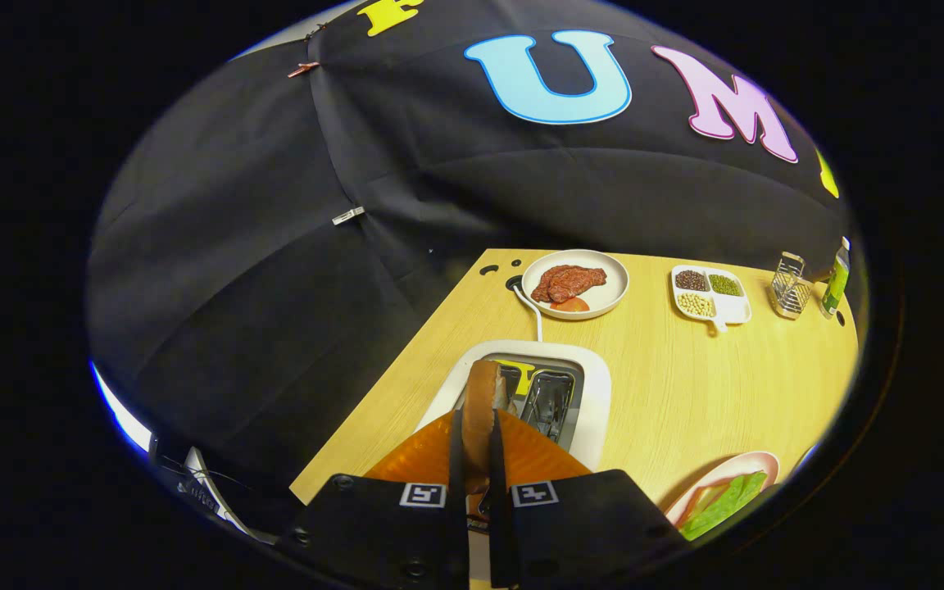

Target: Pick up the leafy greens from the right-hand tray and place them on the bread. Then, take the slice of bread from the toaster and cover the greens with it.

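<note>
Bread slice (481, 401) sits clenched edge-on between your gripper (474, 459) fingers above the toaster (595, 393), held upright so it clears the slot.

A round plate (613, 297) near the far edge of the wooden table (685, 385) holds a slab of red meat (568, 282) and an orange-red slice (572, 305) just beside it. Further along the same edge sits a white divided dish (732, 310) with dark, green and pale beans in separate compartments, then a small wire rack (790, 287) and a green bottle (835, 280) close together. A white cord (531, 310) runs across the table beside the plate.
</note>
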Available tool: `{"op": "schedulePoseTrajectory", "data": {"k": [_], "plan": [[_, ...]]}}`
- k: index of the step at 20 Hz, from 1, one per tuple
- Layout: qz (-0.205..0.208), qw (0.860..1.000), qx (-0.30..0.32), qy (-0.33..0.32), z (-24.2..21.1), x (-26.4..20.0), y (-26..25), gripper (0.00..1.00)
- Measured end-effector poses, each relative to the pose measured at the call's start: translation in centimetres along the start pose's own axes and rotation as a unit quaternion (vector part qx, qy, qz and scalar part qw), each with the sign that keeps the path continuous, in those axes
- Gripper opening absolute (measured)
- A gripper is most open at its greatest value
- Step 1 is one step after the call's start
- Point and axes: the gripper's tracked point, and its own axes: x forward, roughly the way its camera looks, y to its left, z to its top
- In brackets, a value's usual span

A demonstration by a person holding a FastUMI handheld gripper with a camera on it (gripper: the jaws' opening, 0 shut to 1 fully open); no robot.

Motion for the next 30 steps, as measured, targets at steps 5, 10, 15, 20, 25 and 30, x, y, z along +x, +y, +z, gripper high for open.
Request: {"op": "schedulePoseTrajectory", "data": {"k": [5, 10, 15, 20, 25, 30], "plan": [[0.003, 1.0, 0.005, -0.02, 1.4, -1.7, 0.7, 0.14], [0.016, 0.997, -0.002, -0.072, 5.7, -5.0, 0.3, 0.14], [0.024, 0.992, 0.001, -0.127, 10.1, -10.5, -1.9, 0.14], [-0.022, 0.99, -0.014, -0.141, 9.6, -15.9, -9.4, 0.14], [-0.1, 0.989, -0.003, -0.111, 4.9, -17.8, -17.7, 0.14], [-0.137, 0.987, 0.049, -0.066, -1.2, -18.1, -22.0, 0.14]]}}
